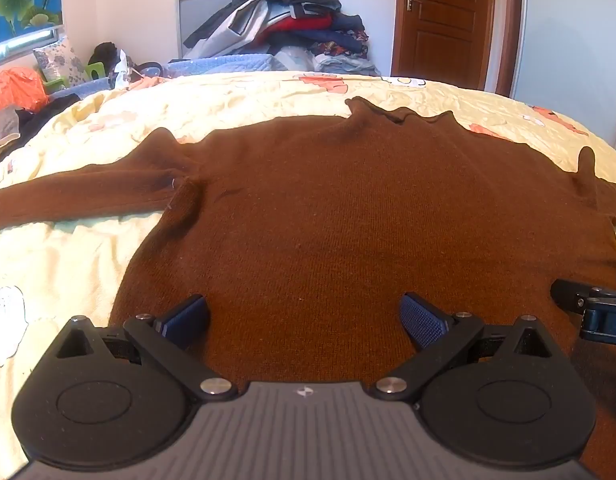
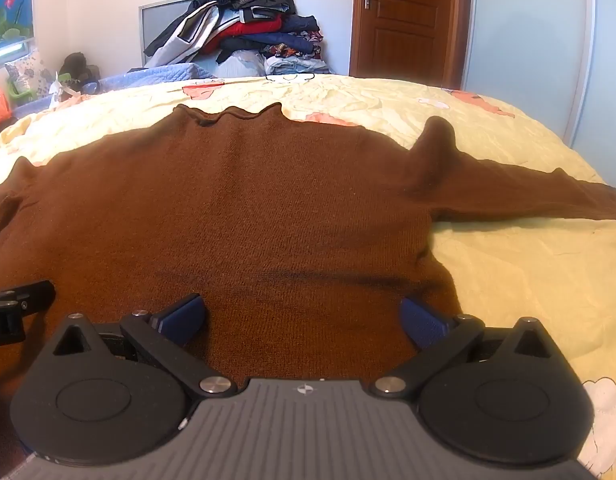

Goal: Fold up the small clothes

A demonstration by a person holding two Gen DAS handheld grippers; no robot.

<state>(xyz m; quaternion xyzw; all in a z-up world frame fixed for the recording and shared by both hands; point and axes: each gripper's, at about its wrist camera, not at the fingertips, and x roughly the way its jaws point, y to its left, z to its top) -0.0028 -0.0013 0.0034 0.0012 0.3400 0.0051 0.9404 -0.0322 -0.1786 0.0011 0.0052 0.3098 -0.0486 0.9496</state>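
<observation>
A brown knitted sweater (image 1: pixel 347 216) is lying spread flat on a bed covered by a pale yellow sheet (image 1: pixel 68 264), collar pointing away and hem nearest the cameras. The left gripper (image 1: pixel 304 316) is hovering low over the left part of the hem, its blue-padded fingers (image 1: pixel 188 318) standing wide apart and holding nothing. The right gripper (image 2: pixel 304 318) is hovering likewise over the right part of the hem, its fingers (image 2: pixel 182 318) also spread and empty. No fold appears to be started yet. To begin well, each gripper would probably need to pinch both knit layers together at a matching point, then move in step with the other so the fabric is not dragging or bunching. The left view is showing the left sleeve (image 1: pixel 88 192) stretching out sideways, with only the start of the other sleeve. The right view is showing the right sleeve (image 2: pixel 527 196) reaching toward the bed's edge, and a shallow crease (image 2: pixel 327 276) across the lower body that the left view is not showing. Beyond the bed, a heap of clothes (image 1: pixel 284 16) is sitting against the wall beside a wooden door (image 1: pixel 443 20).
</observation>
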